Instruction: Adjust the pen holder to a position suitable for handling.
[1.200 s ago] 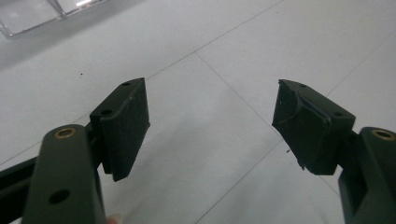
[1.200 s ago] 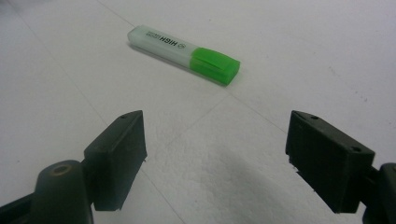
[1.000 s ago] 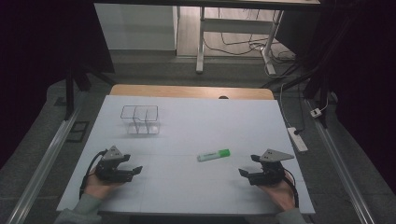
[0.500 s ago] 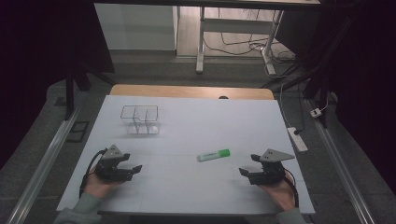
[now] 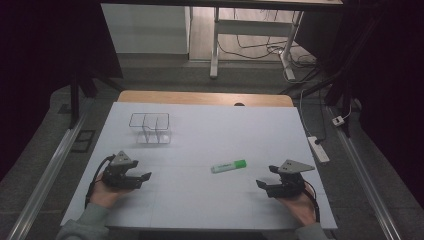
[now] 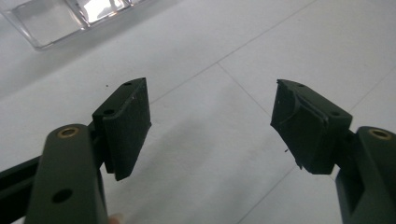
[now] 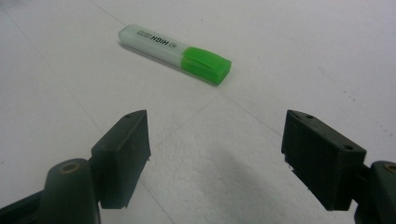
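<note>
The green highlighter (image 5: 228, 166) lies flat on the white table (image 5: 210, 200), capped, its green cap end turned toward the right tool (image 5: 265, 185) and its pale barrel pointing across toward the left tool (image 5: 142, 176). Both tools rest low at the near edge with their jaws spread wide and nothing between them; the right one is near the highlighter (image 7: 174, 52), which lies just ahead of its jaws in the right gripper view, so the pick-up looks to be its job. To do it well, the right tool should come forward and turn so its jaws straddle the barrel across its narrow width, not along its length, then close around the middle of the barrel rather than the cap, which might pull off. Further back on the left stands a clear plastic organiser (image 5: 150, 128) with several compartments (image 6: 60, 18); as far as the pictures show, all are empty, well apart from the highlighter.
</note>
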